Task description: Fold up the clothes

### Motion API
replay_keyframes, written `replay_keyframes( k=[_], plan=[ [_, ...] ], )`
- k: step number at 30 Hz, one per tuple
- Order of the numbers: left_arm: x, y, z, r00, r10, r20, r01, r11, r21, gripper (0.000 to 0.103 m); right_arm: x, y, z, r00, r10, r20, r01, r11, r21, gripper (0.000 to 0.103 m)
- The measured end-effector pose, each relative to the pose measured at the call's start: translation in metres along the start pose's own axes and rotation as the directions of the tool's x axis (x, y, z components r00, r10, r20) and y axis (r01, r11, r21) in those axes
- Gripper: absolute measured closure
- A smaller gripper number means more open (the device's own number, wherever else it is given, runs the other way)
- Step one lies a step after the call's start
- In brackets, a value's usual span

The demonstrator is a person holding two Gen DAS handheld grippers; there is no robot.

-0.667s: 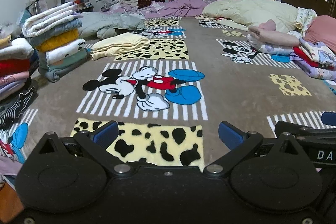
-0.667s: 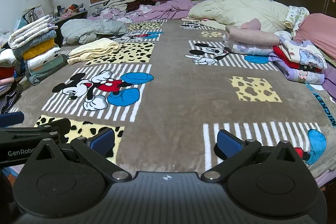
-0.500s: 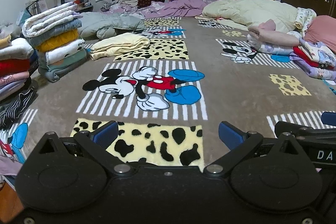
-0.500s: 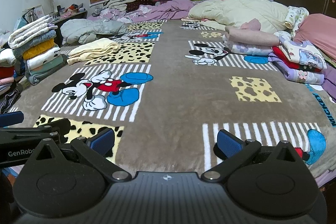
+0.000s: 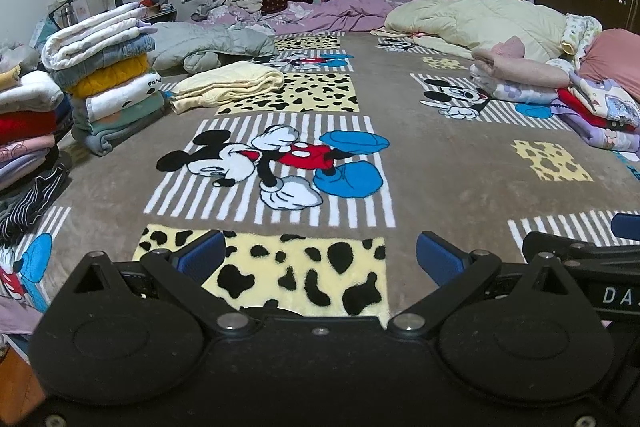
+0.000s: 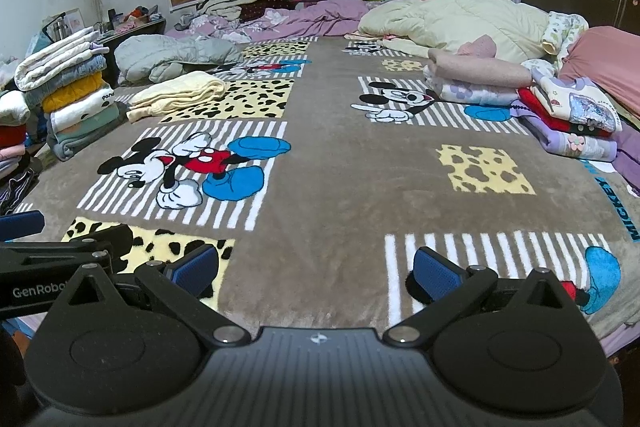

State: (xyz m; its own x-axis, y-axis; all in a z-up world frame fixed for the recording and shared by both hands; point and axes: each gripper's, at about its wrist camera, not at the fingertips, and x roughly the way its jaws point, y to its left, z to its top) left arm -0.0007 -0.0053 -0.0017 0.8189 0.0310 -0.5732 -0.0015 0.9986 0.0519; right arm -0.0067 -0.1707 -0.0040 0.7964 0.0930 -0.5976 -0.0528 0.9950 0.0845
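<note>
Hovering side by side over the bed (image 5: 440,163), left gripper (image 5: 320,259) and right gripper (image 6: 316,271) hold jaws spread, empty. Next likely: fetching the cream garment (image 5: 228,87) lying far-left.

Two low side-by-side views across one blanket (image 5: 440,163)
</note>
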Motion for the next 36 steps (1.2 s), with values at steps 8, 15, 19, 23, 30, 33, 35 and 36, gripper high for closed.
replay_keyframes(
  k=[8,15,19,23,30,33,35,36],
  plan=[
    [0.0009,0.0021,-0.0001,1.000,0.000,0.001,0.000,1.000,-0.005,0.000,0.0009,0.0015,-0.0002,1.000,0.001,-0.003,-0.001,1.000,-0.005,0.000],
    [0.0022,-0.0019,0.0009,1.000,-0.002,0.002,0.002,1.000,-0.002,0.000,-0.0003,0.0017,-0.0005,1.000,0.002,0.000,-0.002,1.000,-0.005,0.000],
    [0.0007,-0.0009,0.0007,1.000,-0.003,0.004,0.003,1.000,-0.003,0.000,-0.0002,0.0018,-0.0008,1.000,-0.001,0.001,0.001,1.000,-0.008,0.000],
    [0.0000,0.0020,0.0000,1.000,-0.005,0.005,0.005,1.000,-0.005,0.000,-0.0002,0.0000,0.0006,1.000,0.001,0.000,-0.001,1.000,-0.005,0.000],
    [-0.0011,0.0035,0.0004,1.000,-0.006,0.007,0.006,1.000,-0.003,0.000,-0.0005,0.0001,-0.0001,1.000,-0.001,0.002,0.001,1.000,-0.006,0.000],
    [-0.0018,0.0031,0.0006,1.000,-0.007,0.009,0.007,1.000,-0.002,0.000,-0.0010,0.0001,-0.0004,1.000,-0.001,0.002,0.001,1.000,-0.005,0.000],
    [-0.0023,0.0030,0.0006,1.000,-0.009,0.010,0.009,1.000,-0.002,0.000,-0.0012,-0.0003,-0.0006,1.000,-0.001,0.003,0.001,1.000,-0.005,0.000],
    [-0.0026,0.0029,0.0007,1.000,-0.009,0.011,0.009,1.000,-0.001,0.000,-0.0014,-0.0006,-0.0007,1.000,-0.001,0.003,0.001,1.000,-0.005,0.000]
  ],
)
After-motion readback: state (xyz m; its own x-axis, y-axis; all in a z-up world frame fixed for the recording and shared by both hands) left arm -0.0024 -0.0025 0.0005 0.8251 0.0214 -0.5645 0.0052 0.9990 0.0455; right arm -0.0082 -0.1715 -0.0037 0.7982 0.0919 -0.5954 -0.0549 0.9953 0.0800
